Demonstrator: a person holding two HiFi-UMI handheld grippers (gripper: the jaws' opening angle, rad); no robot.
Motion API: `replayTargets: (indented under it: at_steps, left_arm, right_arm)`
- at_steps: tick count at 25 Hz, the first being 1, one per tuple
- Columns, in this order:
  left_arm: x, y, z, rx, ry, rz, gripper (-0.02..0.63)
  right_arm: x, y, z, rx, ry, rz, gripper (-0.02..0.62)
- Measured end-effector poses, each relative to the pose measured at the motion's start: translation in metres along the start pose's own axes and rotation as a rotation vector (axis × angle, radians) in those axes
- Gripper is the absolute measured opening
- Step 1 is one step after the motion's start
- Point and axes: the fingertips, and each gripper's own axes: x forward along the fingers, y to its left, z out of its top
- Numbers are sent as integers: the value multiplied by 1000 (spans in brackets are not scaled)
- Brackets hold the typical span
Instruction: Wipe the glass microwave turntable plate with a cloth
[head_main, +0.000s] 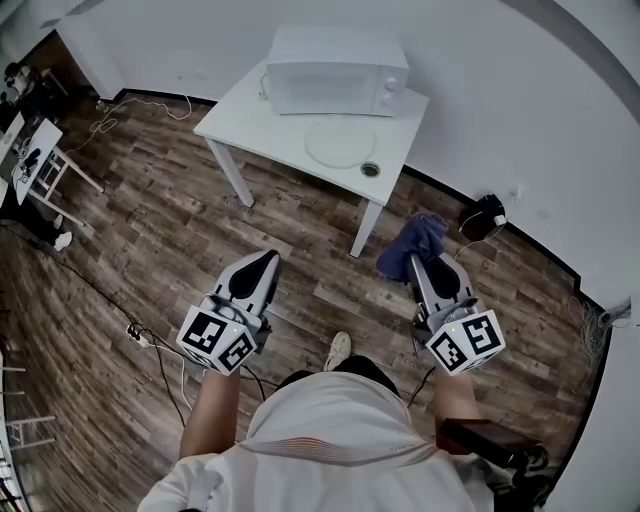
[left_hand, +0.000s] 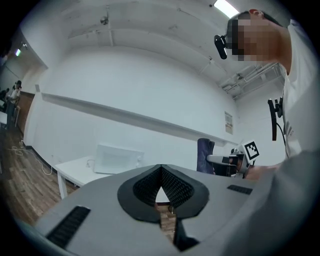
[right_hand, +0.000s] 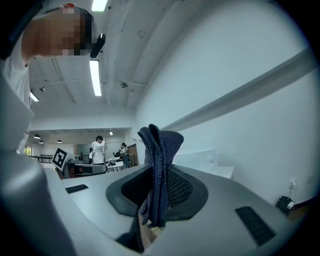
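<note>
The round glass turntable plate (head_main: 340, 143) lies flat on the white table (head_main: 250, 125), in front of the white microwave (head_main: 335, 72). A small ring piece (head_main: 370, 169) sits beside it near the table's front edge. My right gripper (head_main: 418, 256) is shut on a dark blue cloth (head_main: 412, 244), held well short of the table above the floor. The cloth (right_hand: 159, 170) stands bunched between the jaws in the right gripper view. My left gripper (head_main: 266, 257) is shut and holds nothing; its jaws meet in the left gripper view (left_hand: 161, 189).
The wood floor (head_main: 160, 230) lies between me and the table. Cables (head_main: 150, 345) and a power strip lie on the floor at my left. A black device (head_main: 482, 215) sits by the wall at right. Furniture (head_main: 35, 160) stands at far left.
</note>
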Motion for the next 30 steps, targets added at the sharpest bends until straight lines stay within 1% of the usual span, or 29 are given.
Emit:
replayTargets:
  at_steps: [3, 6, 11, 17, 25, 30]
  left_arm:
    - [26, -1, 8, 16, 6, 12, 9]
    - [50, 1, 9, 25, 18, 27, 9]
    - [76, 8, 7, 38, 33, 38, 9]
    - [97, 22, 5, 30, 41, 18, 9]
    - [141, 73, 15, 12, 14, -42, 9]
    - [169, 129, 26, 16, 23, -92, 9]
  right_arm:
    - [12, -27, -1, 28, 3, 10, 66]
    - [28, -49, -10, 53, 22, 22, 66]
    - [43, -66, -21, 76, 37, 42, 66]
    - [59, -84, -24, 79, 46, 19, 66]
    - [106, -101, -20, 47, 56, -36, 66]
    - [164, -107, -14, 32, 50, -81, 66]
